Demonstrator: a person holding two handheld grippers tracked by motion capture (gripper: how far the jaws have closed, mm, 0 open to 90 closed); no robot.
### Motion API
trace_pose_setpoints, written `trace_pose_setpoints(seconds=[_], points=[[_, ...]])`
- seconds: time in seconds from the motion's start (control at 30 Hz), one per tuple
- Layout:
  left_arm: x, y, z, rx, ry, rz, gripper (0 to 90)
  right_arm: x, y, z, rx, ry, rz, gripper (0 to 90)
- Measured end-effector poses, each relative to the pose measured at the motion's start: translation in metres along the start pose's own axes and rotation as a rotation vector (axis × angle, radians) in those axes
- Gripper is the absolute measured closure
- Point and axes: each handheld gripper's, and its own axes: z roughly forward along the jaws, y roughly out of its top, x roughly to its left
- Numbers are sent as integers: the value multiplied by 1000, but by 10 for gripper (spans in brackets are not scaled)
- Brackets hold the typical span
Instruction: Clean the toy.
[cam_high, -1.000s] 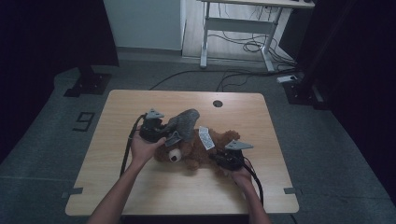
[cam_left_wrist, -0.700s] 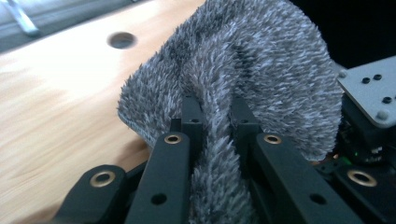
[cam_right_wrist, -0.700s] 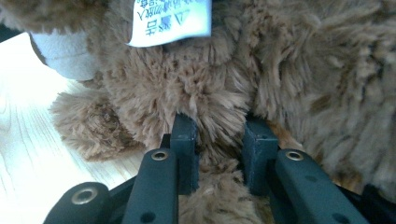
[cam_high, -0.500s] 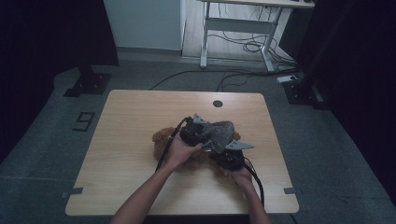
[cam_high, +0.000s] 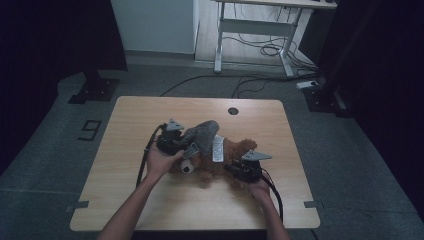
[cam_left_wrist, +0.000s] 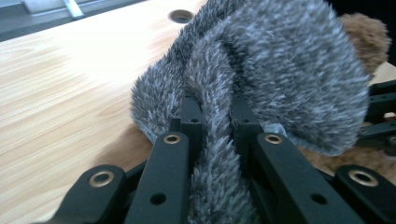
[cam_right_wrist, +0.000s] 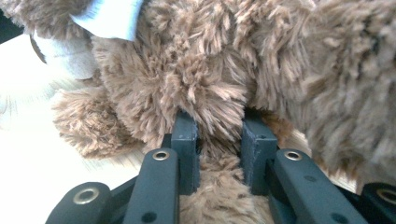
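A brown plush bear (cam_high: 235, 152) lies on its side mid-table, with a white label (cam_high: 218, 149) on it. A grey furry piece (cam_high: 202, 134) is draped over its upper part. My left gripper (cam_high: 187, 145) sits at the bear's left end and is shut on a fold of that grey furry piece (cam_left_wrist: 280, 70), which bulges up between and beyond the black jaws of the left gripper (cam_left_wrist: 217, 116). My right gripper (cam_high: 235, 167) is at the bear's near right side. In the right gripper view the right gripper (cam_right_wrist: 218, 135) pinches a tuft of the bear's (cam_right_wrist: 210, 70) brown fur.
The wooden table (cam_high: 150, 200) has a round cable hole (cam_high: 232, 110) near its far edge. Behind it stand a white desk frame (cam_high: 255, 30) with cables on the floor and a black stand base (cam_high: 95, 90). A taped "9" (cam_high: 90, 129) marks the floor at left.
Half a second ago my left gripper was over the bear's middle with the grey piece; it has swung back to the left. The right gripper has stayed put.
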Motion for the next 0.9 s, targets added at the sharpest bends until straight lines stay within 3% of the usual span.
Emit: trace_pose_setpoints(seconds=[0.17,0.27,0.47,0.6,0.73,0.9], points=[[29,-12,-18,-11,49,-50,795,0,0,0,0,-1,4,713],[37,-16,-21,-14,46,-77,795,0,0,0,0,-1,3,714],[28,3,-13,-30,12,-75,795,-1,-1,0,2,-2,4,717],[19,12,5,7,-2,-59,795,-2,-1,-1,3,-3,5,718],[17,2,20,41,-18,-70,796,-3,-1,-1,5,0,3,717],[16,-14,20,13,-35,-77,800,0,0,-3,13,-9,4,694]])
